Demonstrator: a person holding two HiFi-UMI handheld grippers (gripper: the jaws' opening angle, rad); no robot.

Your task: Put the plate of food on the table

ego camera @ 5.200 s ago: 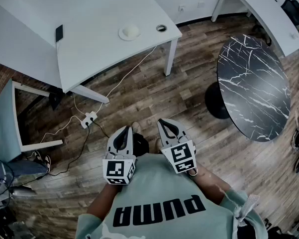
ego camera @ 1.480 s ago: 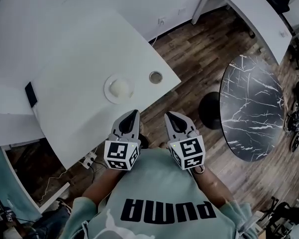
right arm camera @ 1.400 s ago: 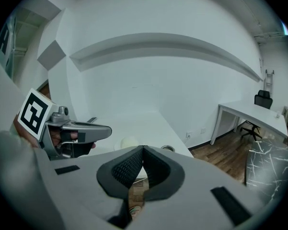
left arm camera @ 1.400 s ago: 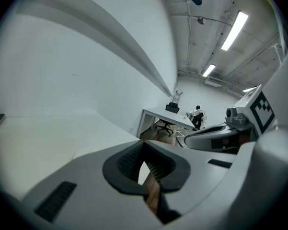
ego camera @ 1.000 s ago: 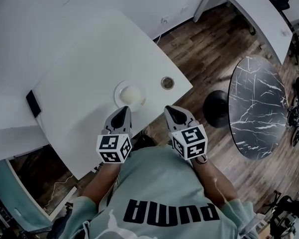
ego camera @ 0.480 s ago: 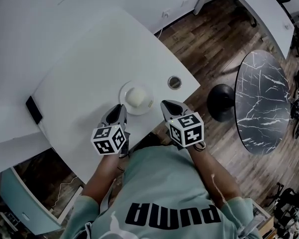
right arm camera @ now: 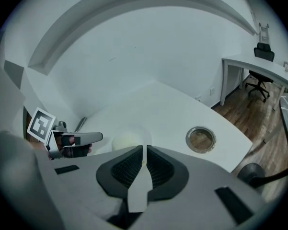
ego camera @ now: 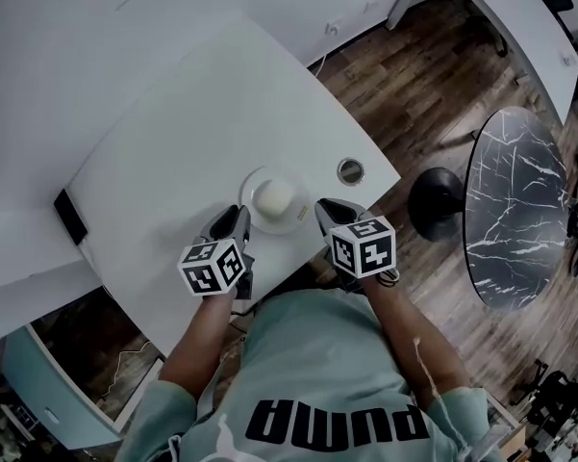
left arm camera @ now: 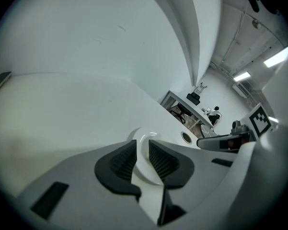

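**Both tongs on the plate, L and R**

L tongs (left arm camera: 142,145): pads drawn close, only a narrow gap, w/ the plate (ego camera: 274,227) rim showing white in that gap. Clenched on the left edge of the rim, as far as the L gripper view tells.

R tongs (right arm camera: 144,150): pinched nearly together, just a thin white sliver between the pads, set at the plate's right rim. Each gripper shows in the other's view, across the plate.

The plate sits betw. the two, near the front edge of the white worktop (ego camera: 173,142), right in front of the person. On it is a pale, rounded lump of food (ego camera: 274,197), about centred. Can't tell if the plate is lifted or resting flat.

Further out: a round cable hole (ego camera: 350,171) in the worktop just right of the plate, and a dark flat item (ego camera: 69,217) at the worktop's left edge, well apart. Off to the right, on the wood floor (ego camera: 414,94), stands a round black marble table (ego camera: 515,219).
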